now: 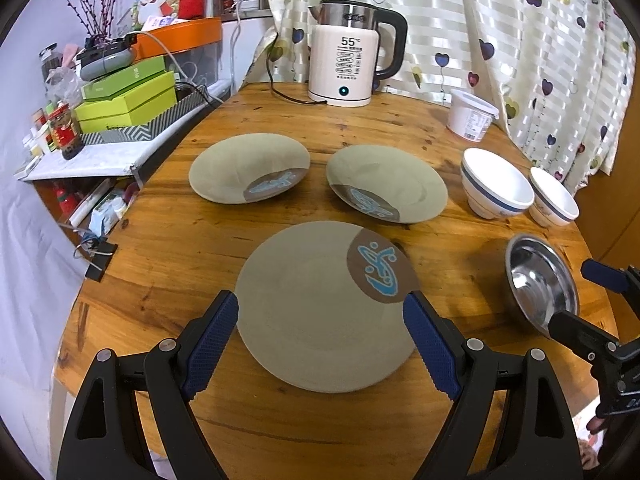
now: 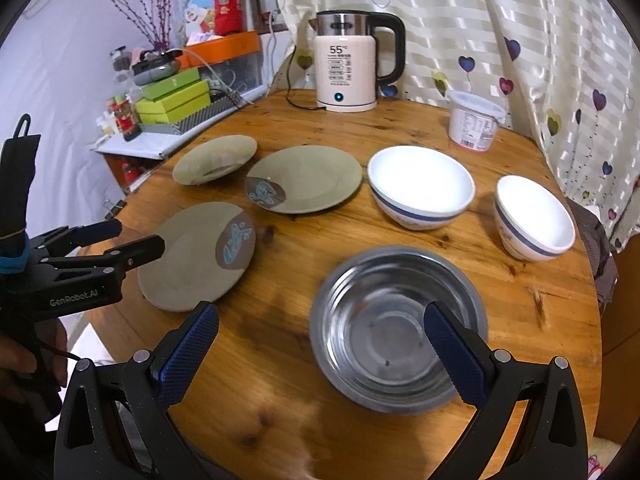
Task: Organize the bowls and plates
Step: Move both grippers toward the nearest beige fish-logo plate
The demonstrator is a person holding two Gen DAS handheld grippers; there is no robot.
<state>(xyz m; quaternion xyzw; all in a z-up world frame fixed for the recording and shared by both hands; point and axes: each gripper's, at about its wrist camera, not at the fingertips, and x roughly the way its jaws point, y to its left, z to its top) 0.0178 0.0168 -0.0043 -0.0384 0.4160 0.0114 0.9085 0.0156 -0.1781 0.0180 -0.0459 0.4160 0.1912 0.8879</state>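
Left gripper (image 1: 320, 344): wide apart, empty; nearest plate (image 1: 320, 312) lies straight ahead between its fingers.
Right gripper (image 2: 320, 352): wide apart, empty, over steel bowl (image 2: 396, 332).

I'm over a round wooden tabletop (image 1: 168, 248), a heart-print curtain (image 1: 500, 32) hanging right behind it, a white wall (image 2: 60, 92) and a cluttered side shelf (image 1: 100, 160) off left.

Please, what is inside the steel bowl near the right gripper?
The steel bowl looks empty: only its shiny base and reflections show. One finger of the right gripper covers a part of the bowl on its right side, so that part cannot be checked.
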